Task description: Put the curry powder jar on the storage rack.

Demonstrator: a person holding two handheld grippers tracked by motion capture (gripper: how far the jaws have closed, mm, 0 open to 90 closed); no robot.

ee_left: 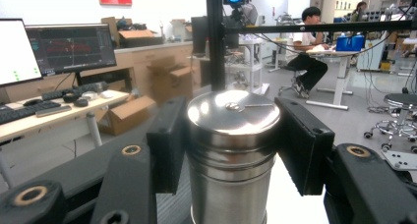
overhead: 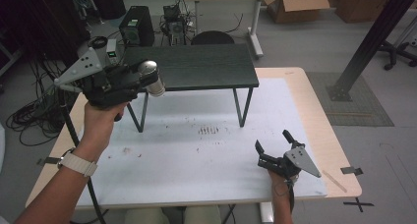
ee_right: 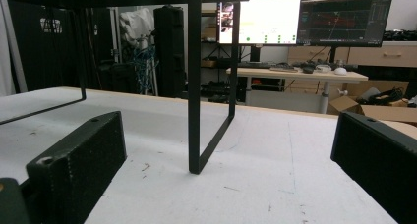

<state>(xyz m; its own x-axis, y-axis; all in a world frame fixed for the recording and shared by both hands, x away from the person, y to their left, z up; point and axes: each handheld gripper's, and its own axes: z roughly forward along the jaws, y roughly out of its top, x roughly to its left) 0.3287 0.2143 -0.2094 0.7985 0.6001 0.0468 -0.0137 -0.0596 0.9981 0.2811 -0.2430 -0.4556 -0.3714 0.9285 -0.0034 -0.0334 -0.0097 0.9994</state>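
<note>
Nearest the person, the right gripper (overhead: 273, 145) rests low by the table's (overhead: 314, 111) front right edge, its jaws spread wide with nothing between them. Farther off, the left gripper (overhead: 140, 79) clamps a smooth, shiny steel canister (overhead: 152, 77), held aloft at the dark matte shelf's (overhead: 196, 66) left front corner. Likely mid-carry; setting it down needs a level, gentle lowering.

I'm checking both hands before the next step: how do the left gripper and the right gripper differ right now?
The left gripper is shut on a steel canister; the right gripper is open with nothing between its jaws. The left gripper is held up beside the near left corner of the black shelf; the right gripper sits low at the white table mat, near its front right. Both are hand-held, black and two-jawed, each with a grey three-cornered plate on top.
</note>
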